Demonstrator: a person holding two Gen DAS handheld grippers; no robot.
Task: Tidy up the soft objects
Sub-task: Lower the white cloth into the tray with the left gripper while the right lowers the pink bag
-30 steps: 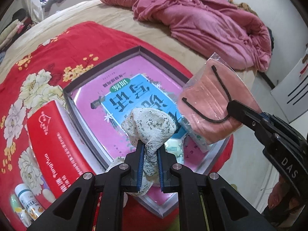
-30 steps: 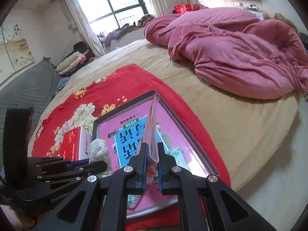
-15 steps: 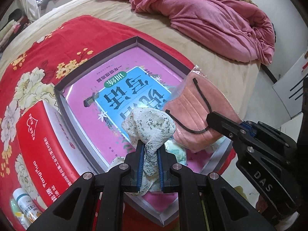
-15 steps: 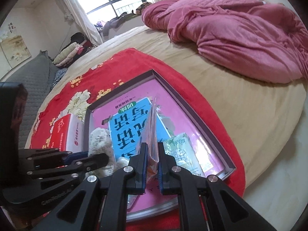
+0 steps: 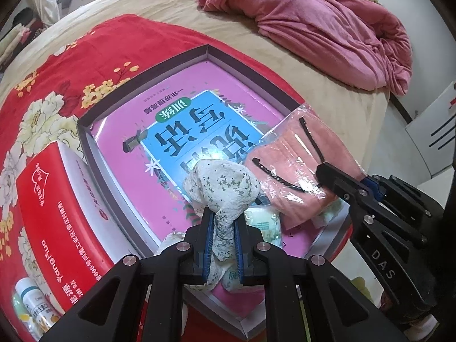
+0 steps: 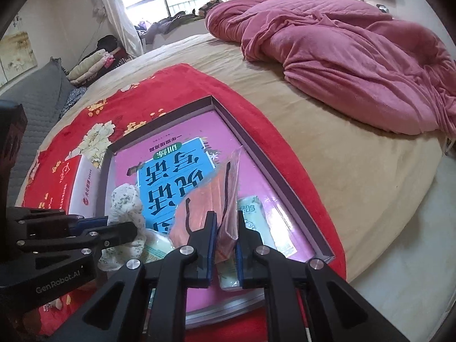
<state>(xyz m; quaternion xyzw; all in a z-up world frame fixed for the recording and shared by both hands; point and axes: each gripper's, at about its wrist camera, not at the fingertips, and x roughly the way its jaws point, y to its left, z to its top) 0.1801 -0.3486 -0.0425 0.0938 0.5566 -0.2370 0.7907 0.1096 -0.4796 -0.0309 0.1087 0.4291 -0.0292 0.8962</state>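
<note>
Left wrist view looks steeply down onto a shallow dark-walled box [image 5: 148,91] lying on a red flowered blanket [image 5: 71,57]. Its floor is filled by a pink and blue book [image 5: 185,131] with large printed characters. The left gripper [image 5: 223,225] is clamped narrowly on a bunched white floral cloth [image 5: 222,185], whose puffed end stands up just past the fingertips, above the near end of the box, while its tail hangs down behind the pads. Right of that cloth, the right gripper [image 5: 327,176] comes in from the side and pinches the edge of a clear bag holding a pink face mask [image 5: 296,159] with black ear loops; the bag lies tilted over the right part of the box, on the book. Under and between the two soft things, a pale green packet [image 5: 265,219] lies in the near end of the box. Left of the left gripper, outside the box wall and touching it, stands a red tissue box [image 5: 54,211], with a small white bottle [image 5: 31,305] nearer still.

From the right wrist view, the right gripper [image 6: 225,228] has its jaws slightly apart with the bag's plastic edge between them, and they have just been easing open. A crumpled pink duvet [image 6: 342,48] lies well beyond on the beige sheet [image 6: 356,171].
</note>
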